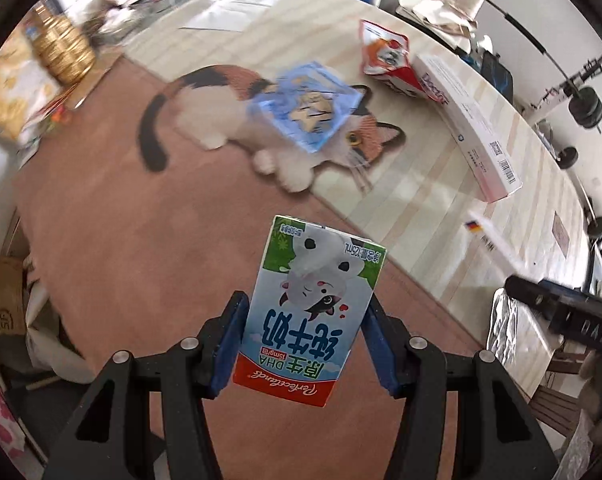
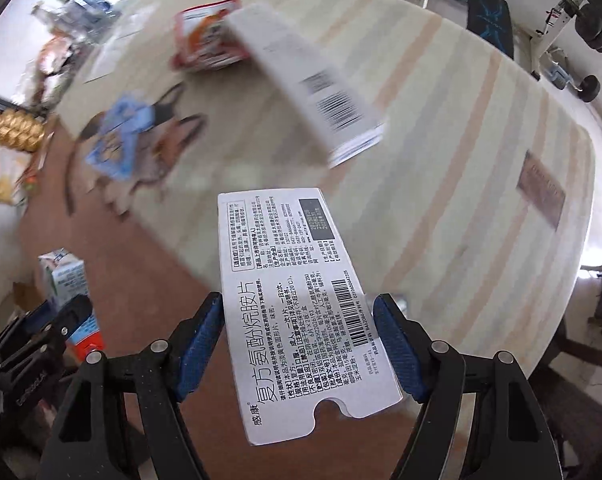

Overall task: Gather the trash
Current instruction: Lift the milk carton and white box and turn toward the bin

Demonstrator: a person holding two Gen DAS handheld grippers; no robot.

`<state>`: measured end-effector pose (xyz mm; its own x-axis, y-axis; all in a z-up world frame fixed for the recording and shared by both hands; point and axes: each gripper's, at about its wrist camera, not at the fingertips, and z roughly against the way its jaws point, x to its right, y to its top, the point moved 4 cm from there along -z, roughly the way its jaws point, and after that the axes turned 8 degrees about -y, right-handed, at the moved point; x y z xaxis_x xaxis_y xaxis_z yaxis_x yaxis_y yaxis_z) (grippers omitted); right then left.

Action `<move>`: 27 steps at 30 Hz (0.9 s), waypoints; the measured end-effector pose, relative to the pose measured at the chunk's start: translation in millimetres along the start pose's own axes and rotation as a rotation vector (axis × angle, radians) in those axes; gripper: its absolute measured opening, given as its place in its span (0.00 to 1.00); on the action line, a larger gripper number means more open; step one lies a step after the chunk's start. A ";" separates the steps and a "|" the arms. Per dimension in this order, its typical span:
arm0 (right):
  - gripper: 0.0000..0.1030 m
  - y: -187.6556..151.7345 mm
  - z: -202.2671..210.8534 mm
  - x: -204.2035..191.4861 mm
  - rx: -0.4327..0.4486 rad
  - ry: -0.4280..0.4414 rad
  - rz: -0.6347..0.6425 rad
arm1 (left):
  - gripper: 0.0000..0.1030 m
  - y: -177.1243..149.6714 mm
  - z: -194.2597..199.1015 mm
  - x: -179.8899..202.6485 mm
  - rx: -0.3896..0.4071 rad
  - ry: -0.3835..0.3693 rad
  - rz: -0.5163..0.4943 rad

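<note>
**A Bright Room With a Big Table**

A big round table (image 2: 461,128) has a cloth with pale stripes. A brown mat (image 1: 113,240) with a cat picture (image 1: 229,120) lies on it. Behind the table stand white walls (image 1: 561,16), a weight bench (image 2: 491,20) and black weights (image 1: 587,106). Daylight fills the room.

The milk carton (image 1: 309,320) reads "Perfectland", "DHA" and "125mL"; the medicine box (image 2: 297,304) reads "复方氨酚烷胺片".
</note>
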<state>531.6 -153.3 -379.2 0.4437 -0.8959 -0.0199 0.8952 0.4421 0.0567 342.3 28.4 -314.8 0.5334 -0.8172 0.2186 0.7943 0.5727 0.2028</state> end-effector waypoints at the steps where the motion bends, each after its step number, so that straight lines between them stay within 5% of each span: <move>1: 0.75 -18.2 0.1 -9.5 0.003 0.005 0.004 | 0.52 -7.7 2.4 -5.9 0.006 0.000 0.011; 10: 0.75 -119.8 -49.7 -74.6 -0.076 -0.079 0.089 | 0.52 -83.2 -10.9 -68.1 -0.034 0.033 0.133; 21: 0.77 -131.3 -66.4 -88.7 -0.003 -0.249 0.099 | 0.52 -119.7 -41.5 -87.0 -0.080 0.029 0.210; 27: 0.79 -131.5 -70.2 -97.1 0.016 -0.223 0.098 | 0.52 -123.6 -39.3 -87.2 -0.076 0.037 0.197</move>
<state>373.7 -121.4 -454.8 0.5066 -0.8368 0.2076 0.8467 0.5282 0.0632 209.0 26.3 -396.4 0.6901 -0.6922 0.2113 0.6922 0.7165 0.0865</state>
